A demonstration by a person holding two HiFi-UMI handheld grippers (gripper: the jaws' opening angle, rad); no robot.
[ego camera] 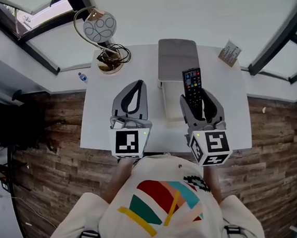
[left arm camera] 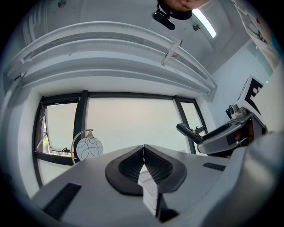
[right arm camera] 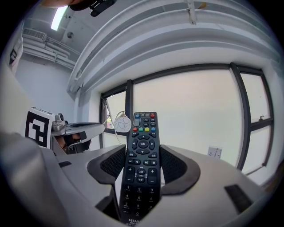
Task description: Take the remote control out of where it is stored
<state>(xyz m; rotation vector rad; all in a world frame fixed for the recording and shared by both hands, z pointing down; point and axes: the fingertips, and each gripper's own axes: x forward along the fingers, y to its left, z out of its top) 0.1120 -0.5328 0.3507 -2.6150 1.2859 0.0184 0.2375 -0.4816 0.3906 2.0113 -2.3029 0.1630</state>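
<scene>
A black remote control (ego camera: 192,84) with coloured buttons stands lengthwise between the jaws of my right gripper (ego camera: 201,105), which is shut on it; in the right gripper view the remote control (right arm camera: 142,159) rises between both ribbed pads, buttons facing the camera. The remote is lifted above the white table (ego camera: 100,110), just right of a grey box (ego camera: 177,61). My left gripper (ego camera: 134,93) hovers over the table's left half with its jaws shut and nothing in them; the left gripper view shows its pads (left arm camera: 143,166) meeting and the remote control (left arm camera: 190,131) off to the right.
A round white lamp on a brass base (ego camera: 102,31) with a black cable stands at the table's back left. A small card holder (ego camera: 229,53) is at the back right. A small bottle (ego camera: 83,77) lies off the left edge. Wooden floor surrounds the table; windows lie ahead.
</scene>
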